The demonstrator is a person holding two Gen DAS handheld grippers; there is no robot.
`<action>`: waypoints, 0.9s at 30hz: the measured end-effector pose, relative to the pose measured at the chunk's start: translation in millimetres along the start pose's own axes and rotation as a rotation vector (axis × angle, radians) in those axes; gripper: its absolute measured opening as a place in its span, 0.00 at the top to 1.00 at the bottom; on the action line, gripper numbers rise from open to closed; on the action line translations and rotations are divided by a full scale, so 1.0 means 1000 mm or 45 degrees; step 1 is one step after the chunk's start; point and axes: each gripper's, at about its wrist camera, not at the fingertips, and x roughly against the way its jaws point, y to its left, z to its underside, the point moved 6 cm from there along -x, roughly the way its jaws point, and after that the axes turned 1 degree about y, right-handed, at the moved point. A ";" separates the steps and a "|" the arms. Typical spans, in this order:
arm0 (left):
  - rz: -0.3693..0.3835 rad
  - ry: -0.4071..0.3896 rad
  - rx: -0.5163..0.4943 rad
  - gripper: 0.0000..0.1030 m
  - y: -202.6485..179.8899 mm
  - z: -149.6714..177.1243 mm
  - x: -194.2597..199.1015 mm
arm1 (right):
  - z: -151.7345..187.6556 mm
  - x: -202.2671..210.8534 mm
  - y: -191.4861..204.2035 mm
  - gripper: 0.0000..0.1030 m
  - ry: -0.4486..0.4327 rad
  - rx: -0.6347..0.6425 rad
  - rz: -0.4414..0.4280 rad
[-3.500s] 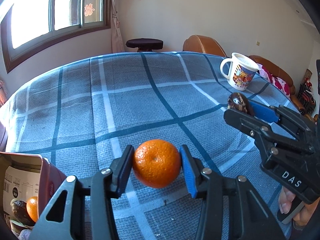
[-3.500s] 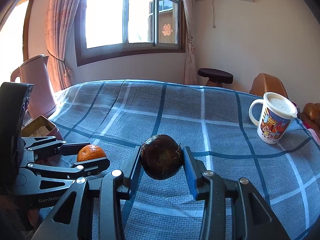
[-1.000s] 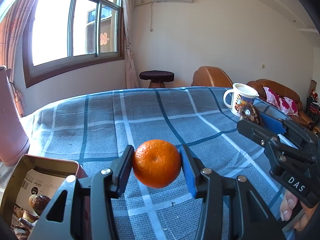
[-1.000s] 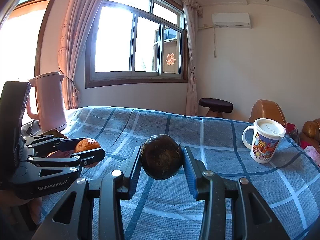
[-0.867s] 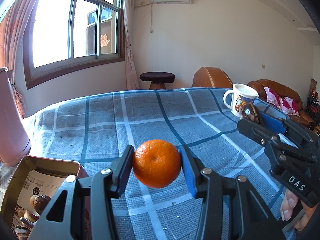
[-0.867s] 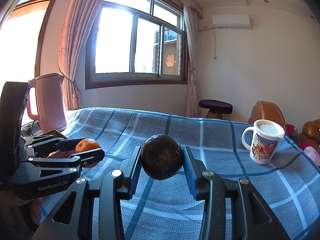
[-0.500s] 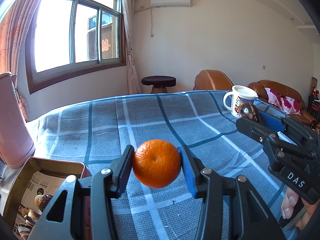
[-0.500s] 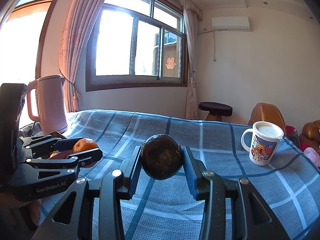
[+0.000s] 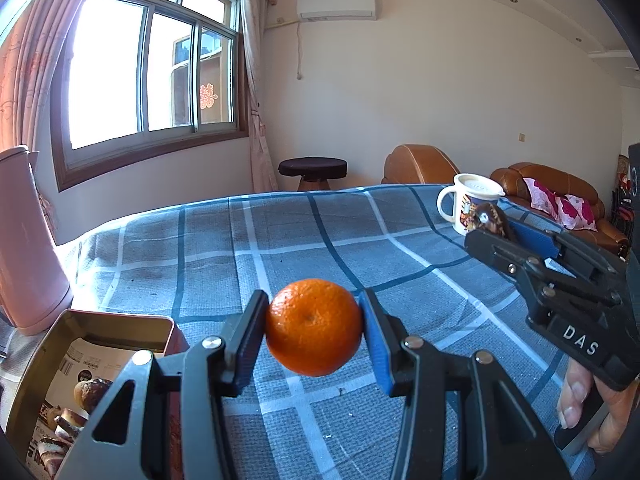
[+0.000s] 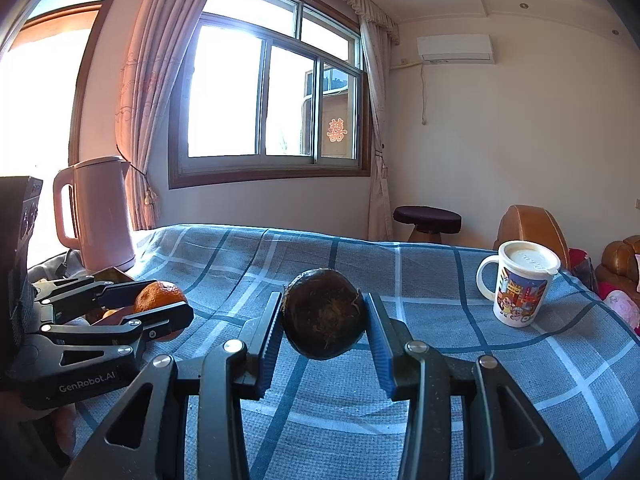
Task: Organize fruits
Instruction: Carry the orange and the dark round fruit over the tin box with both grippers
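My left gripper (image 9: 314,330) is shut on an orange mandarin (image 9: 314,326), held in the air above the blue checked tablecloth (image 9: 280,248). In the right wrist view the same mandarin (image 10: 158,296) shows at the left between the left gripper's fingers. My right gripper (image 10: 324,330) is shut on a dark brown round fruit (image 10: 324,314), also held above the cloth. From the left wrist view that dark fruit (image 9: 490,218) peeks out at the tips of the right gripper (image 9: 504,232). A metal tin (image 9: 86,364) at lower left holds dark fruits on printed paper.
A pink kettle (image 10: 96,212) stands at the table's left edge beside the tin. A white lidded mug (image 10: 520,284) with a cartoon print stands at the far right of the table. A hand (image 9: 588,412) grips the right tool. Stool and brown sofas stand beyond the table.
Both views have tilted upward a little since the oldest frames, showing more wall and window. Over the last second almost nothing moved; both fruits stay gripped.
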 end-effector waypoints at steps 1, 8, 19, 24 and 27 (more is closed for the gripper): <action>0.000 -0.010 -0.004 0.53 0.000 0.000 0.002 | 0.000 0.001 0.000 0.59 -0.001 -0.003 0.004; 0.008 -0.039 0.000 0.53 0.000 0.002 0.011 | 0.001 0.006 0.003 0.59 -0.009 0.004 0.012; -0.001 -0.038 0.046 0.53 0.010 0.006 0.021 | 0.002 0.005 0.016 0.59 0.011 0.027 -0.040; -0.015 -0.054 0.032 0.53 0.013 0.009 0.030 | 0.004 0.003 0.030 0.59 0.033 0.049 -0.080; -0.018 -0.056 0.035 0.53 0.017 0.010 0.034 | 0.004 0.001 0.039 0.59 0.047 0.055 -0.110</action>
